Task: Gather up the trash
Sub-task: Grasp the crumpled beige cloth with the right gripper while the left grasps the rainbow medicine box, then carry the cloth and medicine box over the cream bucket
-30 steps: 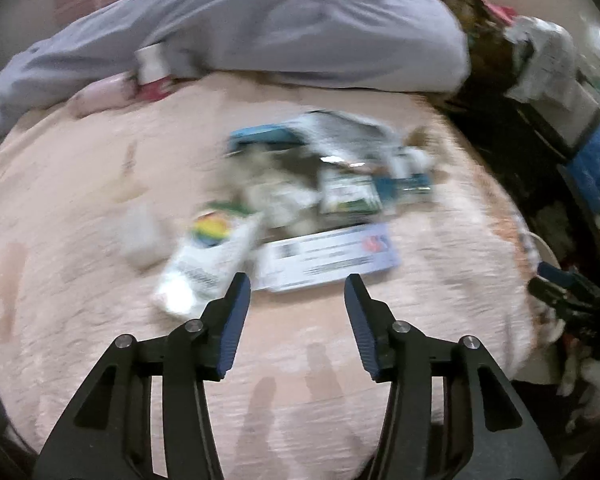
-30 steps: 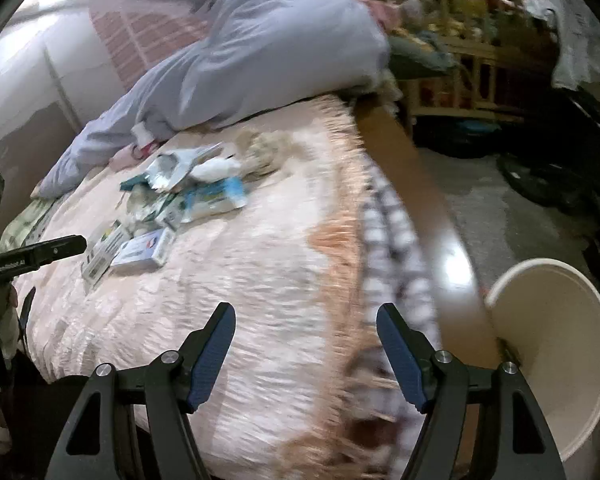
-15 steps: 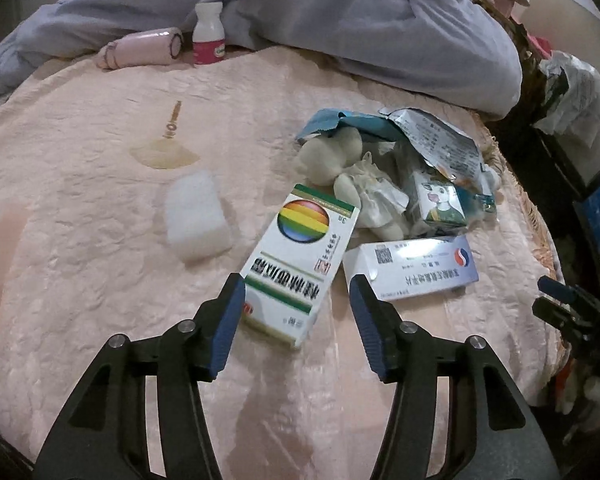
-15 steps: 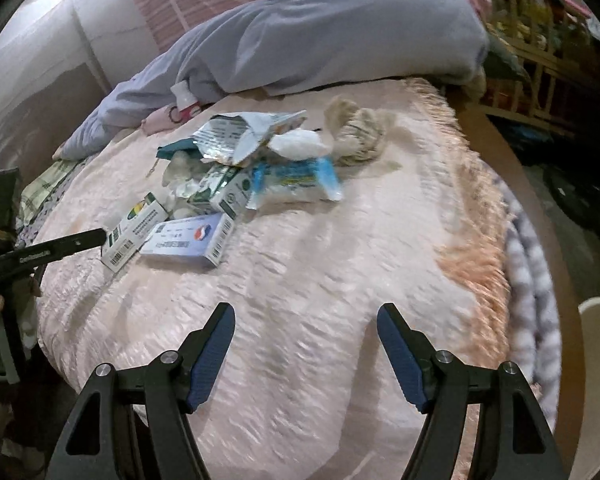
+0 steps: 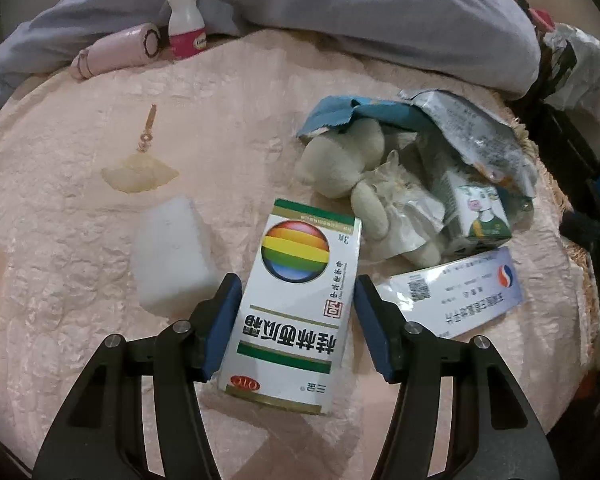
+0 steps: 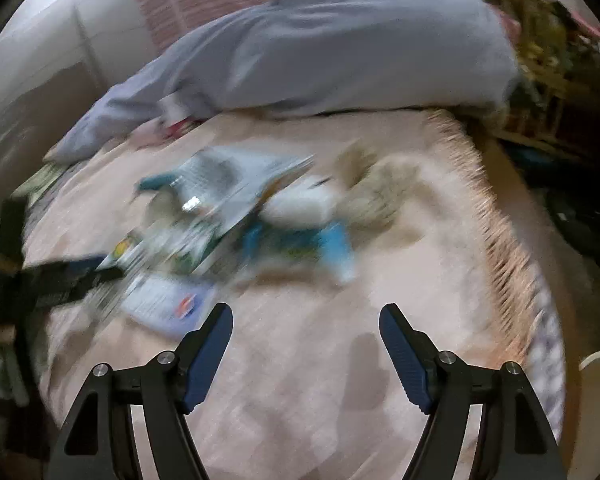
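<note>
Pink bedspread [image 5: 80, 240] — rainbow box [image 5: 296, 304] between left gripper [image 5: 294, 320] fingers [image 5: 222, 320].

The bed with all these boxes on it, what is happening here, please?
A person is collecting trash from the pink bedspread. The left claw is open, its jaws on either side of the white medicine box with the rainbow ball, not yet closed on it. The right claw is open and empty above bare bedspread near the blurred pile.
</note>
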`<state>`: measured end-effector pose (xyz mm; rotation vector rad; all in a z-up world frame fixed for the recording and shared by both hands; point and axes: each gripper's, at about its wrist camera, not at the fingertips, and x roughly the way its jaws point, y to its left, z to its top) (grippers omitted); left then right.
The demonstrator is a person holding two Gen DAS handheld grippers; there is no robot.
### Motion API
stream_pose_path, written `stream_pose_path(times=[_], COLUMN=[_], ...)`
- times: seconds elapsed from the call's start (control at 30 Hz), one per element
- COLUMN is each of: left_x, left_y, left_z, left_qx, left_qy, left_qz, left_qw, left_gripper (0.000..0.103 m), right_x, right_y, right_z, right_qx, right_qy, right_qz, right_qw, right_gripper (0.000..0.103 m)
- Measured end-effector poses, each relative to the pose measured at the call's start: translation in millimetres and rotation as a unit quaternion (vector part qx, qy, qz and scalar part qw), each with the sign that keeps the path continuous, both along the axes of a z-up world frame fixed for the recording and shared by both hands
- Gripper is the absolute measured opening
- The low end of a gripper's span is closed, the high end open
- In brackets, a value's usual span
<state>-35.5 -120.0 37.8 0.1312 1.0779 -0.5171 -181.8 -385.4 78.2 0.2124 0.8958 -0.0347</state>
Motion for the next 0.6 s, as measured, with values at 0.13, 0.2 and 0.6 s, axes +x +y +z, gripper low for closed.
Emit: stream_pose_path(times=[0.13, 0.2, 0.6], left_x=[0, 0, -18], left_y=[6, 10, 21], left_z=[-2, 0, 36], left_qx=[-0.015, -0.025, -0.06], left_qy=[0.009, 0.012, -0.008], left_qz=[0.006, 0.008, 0.021], left_qw=[0.9998, 0.9996, 0.998], left_gripper=[0.056, 0.054, 0.052], right_x=[25, 38, 66], right_y=[-29, -43, -68], right_z=[4, 5, -8], right_qx=[-0.004, -0.001, 0.069], right_qy=[-0.006, -0.009, -0.009], right_qz=[-0.031, -0.049, -0.064], right_qw=[0.999, 0.999, 0.996], right_gripper=[0.073, 0.073, 0.027])
